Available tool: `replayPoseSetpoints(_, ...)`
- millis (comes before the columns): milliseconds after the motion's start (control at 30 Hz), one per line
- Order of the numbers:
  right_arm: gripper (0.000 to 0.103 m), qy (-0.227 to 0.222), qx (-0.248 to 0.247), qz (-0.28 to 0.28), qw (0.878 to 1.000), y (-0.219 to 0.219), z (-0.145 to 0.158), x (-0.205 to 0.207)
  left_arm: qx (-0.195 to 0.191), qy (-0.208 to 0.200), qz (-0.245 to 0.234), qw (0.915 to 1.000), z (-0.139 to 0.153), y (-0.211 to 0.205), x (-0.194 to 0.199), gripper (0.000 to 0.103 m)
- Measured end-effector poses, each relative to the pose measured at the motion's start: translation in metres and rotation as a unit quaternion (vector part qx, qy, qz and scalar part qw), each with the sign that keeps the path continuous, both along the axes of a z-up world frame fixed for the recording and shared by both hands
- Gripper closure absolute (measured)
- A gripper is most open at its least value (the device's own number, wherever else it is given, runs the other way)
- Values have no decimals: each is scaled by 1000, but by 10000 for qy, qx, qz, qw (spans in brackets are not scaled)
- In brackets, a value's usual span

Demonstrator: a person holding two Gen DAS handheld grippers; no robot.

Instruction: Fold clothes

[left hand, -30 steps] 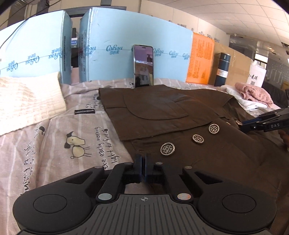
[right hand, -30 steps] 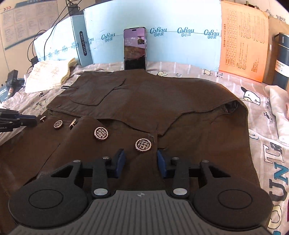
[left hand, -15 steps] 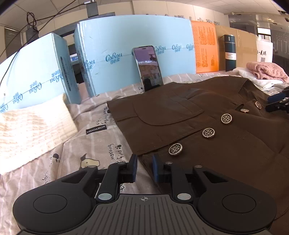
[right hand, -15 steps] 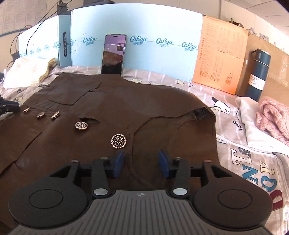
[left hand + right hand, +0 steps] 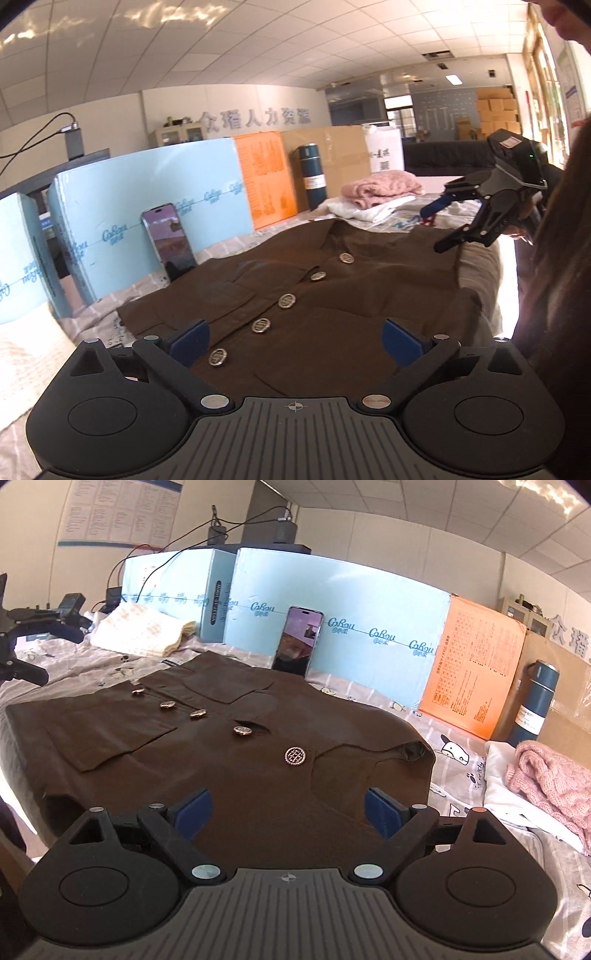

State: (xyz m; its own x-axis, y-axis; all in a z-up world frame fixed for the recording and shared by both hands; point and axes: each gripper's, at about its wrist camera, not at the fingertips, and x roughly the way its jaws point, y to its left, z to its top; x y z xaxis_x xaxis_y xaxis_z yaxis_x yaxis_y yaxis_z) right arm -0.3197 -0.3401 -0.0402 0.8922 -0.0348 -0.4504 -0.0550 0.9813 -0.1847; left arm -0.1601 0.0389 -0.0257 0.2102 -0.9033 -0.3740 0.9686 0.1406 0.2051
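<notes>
**Left wrist view: the brown jacket is being let go by both grippers**

In the left wrist view, the jaws of the left gripper (image 5: 295,338) are being opened wide, and nothing is being held between them. One second ago they were shut at the edge of the brown jacket (image 5: 332,314). The same change is being seen in the right wrist view: the right gripper (image 5: 286,810) is being opened too, and only bare cloth is being seen past its blue pads (image 5: 194,808). Both grippers are now being held further back from the jacket than they were a second ago.

This is being taken to mean that the cloth has just been let go. The jacket is being left flat on the bed sheet (image 5: 454,746), its row of round buttons (image 5: 295,756) facing up, and the phone (image 5: 297,642) is being propped up just behind it. A new place to grab is likely being looked for, so that the next fold can be made.

Few containers are being seen. To the right of the jacket, a dark blue flask (image 5: 535,705) is being kept upright with its lid on, so what is inside cannot be told. Behind the flask, a brown cardboard box (image 5: 332,155) is being seen, and what is in it is hidden as well.
</notes>
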Motion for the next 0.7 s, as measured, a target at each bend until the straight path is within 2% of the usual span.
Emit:
replayPoseSetpoints(100,14,268,-290,263,9989,10,-3,-12,175,-99,-298,9994,-3,2,-15,1)
replayPoseSetpoints(267,14,758,-821,548,9922,27,-17,-9,519,0,-351,9980,-13,-2,-16,1)
replayPoseSetpoints(433,11,718,-817,697,9916,30,-23,5,1104,-240,-340,9930,-32,-10,-21,1)
replayPoseSetpoints(567,9,678,-800,775,9915,32,-23,17,1593,-549,-314,9852,-50,-17,-29,1)
replayPoseSetpoints(633,7,679,-824,733,9916,30,-23,19,1468,-535,-229,9875,-50,-15,-27,1)
replayPoseSetpoints(700,6,691,-832,521,9928,22,-22,17,1171,-334,-90,9925,-45,-12,-20,1)
